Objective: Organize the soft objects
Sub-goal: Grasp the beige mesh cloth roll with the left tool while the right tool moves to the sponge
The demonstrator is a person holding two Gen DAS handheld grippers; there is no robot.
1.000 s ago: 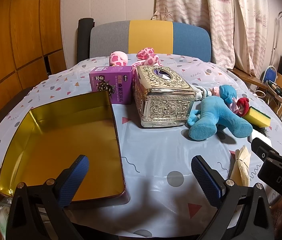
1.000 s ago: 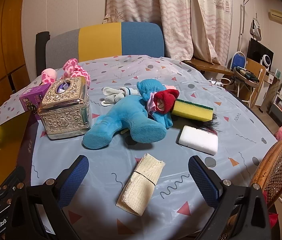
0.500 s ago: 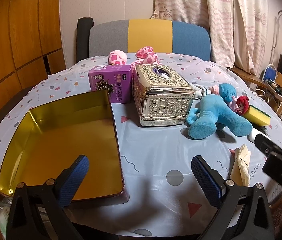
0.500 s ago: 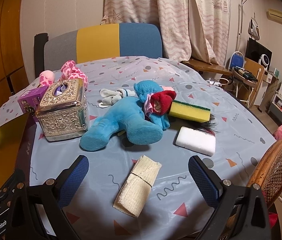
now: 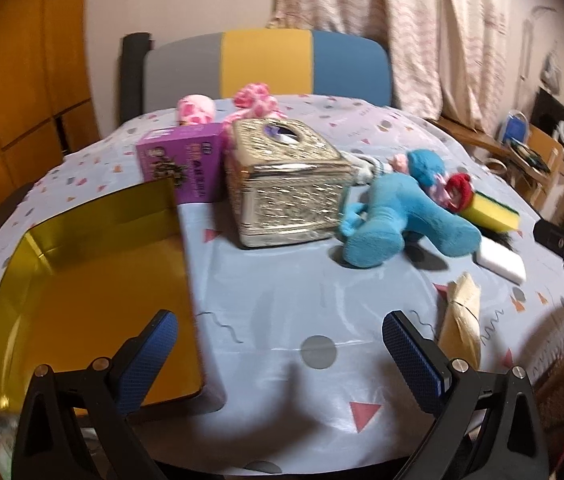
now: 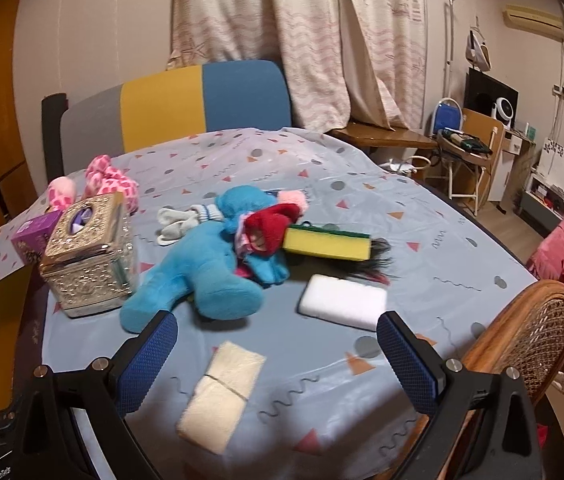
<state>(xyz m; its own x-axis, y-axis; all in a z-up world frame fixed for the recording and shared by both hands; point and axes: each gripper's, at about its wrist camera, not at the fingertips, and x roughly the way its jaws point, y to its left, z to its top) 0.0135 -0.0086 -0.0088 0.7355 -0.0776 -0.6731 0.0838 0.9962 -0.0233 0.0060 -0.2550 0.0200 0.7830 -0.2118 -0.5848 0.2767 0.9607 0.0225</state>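
We've swung both views right; left gripper (image 5: pixel 280 356) and right gripper (image 6: pixel 278 354) fingers apart, empty; beige cloth (image 6: pixel 222 394) at 6 o'clock.

Both handheld grippers hover wide open above the near edge of the table — the left gripper (image 5: pixel 280 354) toward its left corner, the right gripper (image 6: pixel 276 354) toward its right — blue-padded fingers (image 6: pixel 148 360) spread, gripping nothing.

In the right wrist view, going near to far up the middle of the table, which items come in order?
Beige folded cloth → white sponge block → yellow-green sponge → the far chair back. The blue plush is left out because it overlaps those sponges in depth.
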